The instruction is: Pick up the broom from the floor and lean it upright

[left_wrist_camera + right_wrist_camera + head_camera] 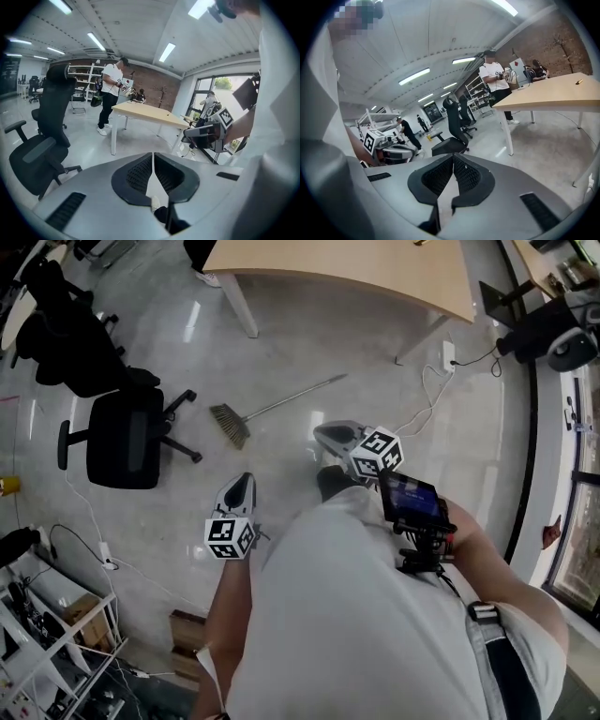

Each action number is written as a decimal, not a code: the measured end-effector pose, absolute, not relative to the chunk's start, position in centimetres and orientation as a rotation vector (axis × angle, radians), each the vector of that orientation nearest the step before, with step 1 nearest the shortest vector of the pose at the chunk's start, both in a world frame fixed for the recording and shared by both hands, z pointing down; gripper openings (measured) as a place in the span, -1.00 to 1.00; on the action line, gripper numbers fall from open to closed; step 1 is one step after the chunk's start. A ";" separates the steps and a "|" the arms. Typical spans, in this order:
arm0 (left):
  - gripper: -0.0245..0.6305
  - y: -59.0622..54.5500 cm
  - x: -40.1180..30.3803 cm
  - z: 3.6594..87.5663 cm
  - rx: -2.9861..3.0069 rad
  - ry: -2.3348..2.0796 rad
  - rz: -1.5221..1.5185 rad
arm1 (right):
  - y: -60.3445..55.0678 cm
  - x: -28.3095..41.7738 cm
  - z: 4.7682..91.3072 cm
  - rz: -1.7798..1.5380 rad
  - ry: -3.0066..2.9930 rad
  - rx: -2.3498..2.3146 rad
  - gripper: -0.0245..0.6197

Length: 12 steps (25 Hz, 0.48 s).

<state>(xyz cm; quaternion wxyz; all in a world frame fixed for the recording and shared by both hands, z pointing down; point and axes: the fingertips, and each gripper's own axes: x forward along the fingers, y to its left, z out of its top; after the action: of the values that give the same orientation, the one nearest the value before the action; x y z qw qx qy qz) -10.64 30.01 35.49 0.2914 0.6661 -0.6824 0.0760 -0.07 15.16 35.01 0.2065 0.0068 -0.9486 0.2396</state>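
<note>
Head view: broom [272, 412] lies flat on the grey floor [309, 343], its bristles toward the black office chair [122, 437] and its handle tip toward the wooden desk [347, 273]. Left gripper [246, 480] and right gripper [328, 434] hang apart from it, nearer the person. Left gripper view: jaws pressed together with nothing between them, chair at left, desk ahead. Right gripper view: jaws likewise meet at the tips on nothing, desk at right, chair beyond
</note>
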 end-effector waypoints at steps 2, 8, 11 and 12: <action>-0.86 27.7 -10.7 35.6 1.781 -1.797 0.224 | 13.3 -0.5 35.4 0.677 -2.635 0.016 -0.87; -0.86 20.1 -11.0 34.6 1.837 -1.742 0.273 | 7.3 -1.1 36.0 0.709 -2.624 0.031 -0.87; -0.86 17.1 -12.7 34.6 1.856 -1.721 0.297 | 5.1 -2.1 36.7 0.702 -2.619 0.040 -0.87; -0.86 16.3 -13.5 34.9 1.859 -1.711 0.310 | 4.5 -2.8 36.8 0.699 -2.622 0.053 -0.87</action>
<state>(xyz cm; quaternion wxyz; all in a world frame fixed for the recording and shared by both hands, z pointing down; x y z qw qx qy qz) -13.54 16.32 34.85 0.2937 0.6982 -0.6424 0.1163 -2.79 4.48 36.75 0.2123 0.0190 -0.9441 0.2516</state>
